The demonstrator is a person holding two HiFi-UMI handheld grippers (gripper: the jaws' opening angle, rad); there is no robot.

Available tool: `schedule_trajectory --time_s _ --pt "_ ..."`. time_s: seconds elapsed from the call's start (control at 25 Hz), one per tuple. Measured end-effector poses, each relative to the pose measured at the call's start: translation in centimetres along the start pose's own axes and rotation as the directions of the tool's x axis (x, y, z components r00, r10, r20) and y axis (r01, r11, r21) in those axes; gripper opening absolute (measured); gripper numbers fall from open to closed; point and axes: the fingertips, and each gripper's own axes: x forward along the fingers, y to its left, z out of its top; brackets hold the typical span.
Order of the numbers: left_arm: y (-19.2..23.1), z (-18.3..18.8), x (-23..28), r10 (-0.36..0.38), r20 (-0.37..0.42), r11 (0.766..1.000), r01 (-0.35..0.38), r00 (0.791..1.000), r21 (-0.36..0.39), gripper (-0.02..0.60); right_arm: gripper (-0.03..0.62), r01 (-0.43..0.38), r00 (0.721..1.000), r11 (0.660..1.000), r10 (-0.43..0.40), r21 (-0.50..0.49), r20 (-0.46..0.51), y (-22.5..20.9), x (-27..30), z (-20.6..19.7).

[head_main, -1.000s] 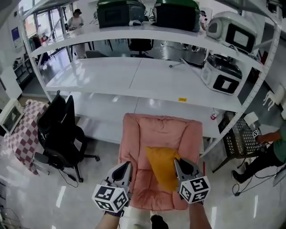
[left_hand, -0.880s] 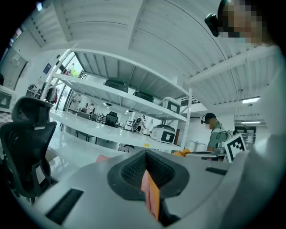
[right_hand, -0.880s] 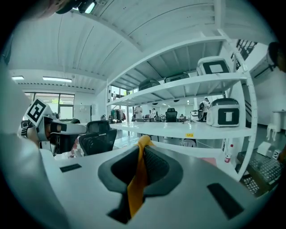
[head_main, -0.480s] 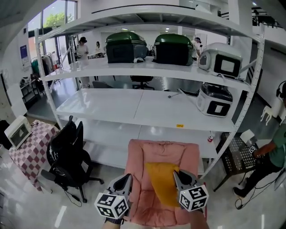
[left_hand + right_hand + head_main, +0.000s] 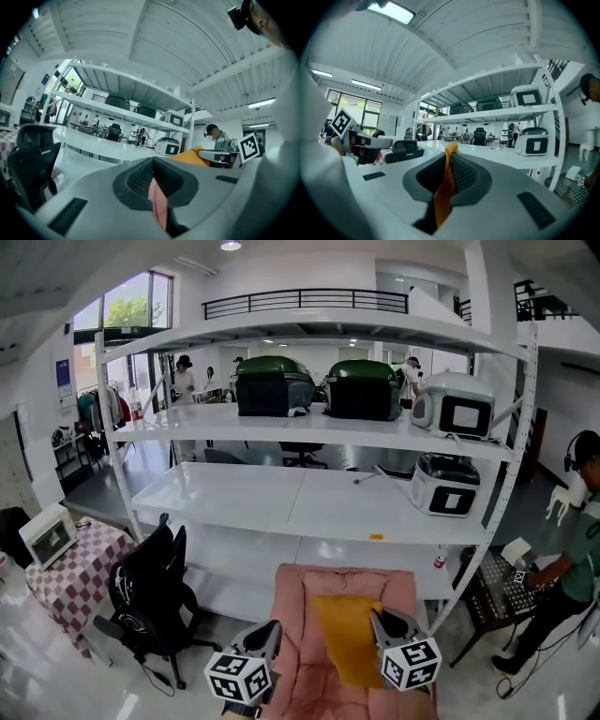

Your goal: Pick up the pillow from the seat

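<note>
Low in the head view, the left gripper (image 5: 269,629) and the right gripper (image 5: 380,617) are seen over a pink seat (image 5: 295,601), which stands before white shelving (image 5: 309,507). The yellow pillow (image 5: 345,638) is seen between the two pairs of fingers, with its right edge at the right gripper's fingers (image 5: 386,624). The left gripper's fingers (image 5: 262,638) are placed at the seat's left edge, apart from the pillow. Whether the pillow is clear of the seat cannot be told.

In the left gripper view, the fingers (image 5: 136,178) are clenched on a strip of pink fabric (image 5: 158,204), which is pinched in the seam between them. The pillow is shown beyond these fingers and to their right, beside the right gripper.

In the right gripper view, the fingers (image 5: 461,174) are clenched on a fold of the pillow. Yellow cloth is seen running down between them and standing out just above their tips. The left gripper is shown well off to their left.
</note>
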Motion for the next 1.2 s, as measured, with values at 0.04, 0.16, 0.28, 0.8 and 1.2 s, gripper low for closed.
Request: schedule_trajectory --time_s 0.04,0.16,0.28,0.8,1.2 --pt "-0.2 0.2 -0.2 -0.002 0.004 1.000 0.002 1.000 0.000 0.005 0.020 0.002 1.000 1.000 -0.002 -0.003 0.005 0.0 -0.3 0.3" --pt "-0.7 0.7 -0.9 -0.008 0.020 1.000 0.008 1.000 0.009 0.005 0.020 0.009 1.000 1.000 -0.009 -0.019 0.020 0.2 -1.0 0.9" --pt "-1.4 0.7 -1.2 -0.015 0.023 1.000 0.014 1.000 0.015 0.005 0.020 0.015 1.000 0.999 -0.014 -0.033 0.021 0.2 -1.5 1.1" --pt "-2.1 1.2 -2.4 -0.001 0.041 1.000 0.000 0.999 0.030 0.005 0.020 0.007 1.000 0.999 -0.006 -0.044 0.029 0.7 -2.6 1.5" --pt "-2.3 1.2 -2.5 0.006 0.044 0.999 -0.008 0.999 0.039 0.005 0.020 -0.004 1.000 0.999 0.004 -0.044 0.021 0.8 -2.5 1.0"
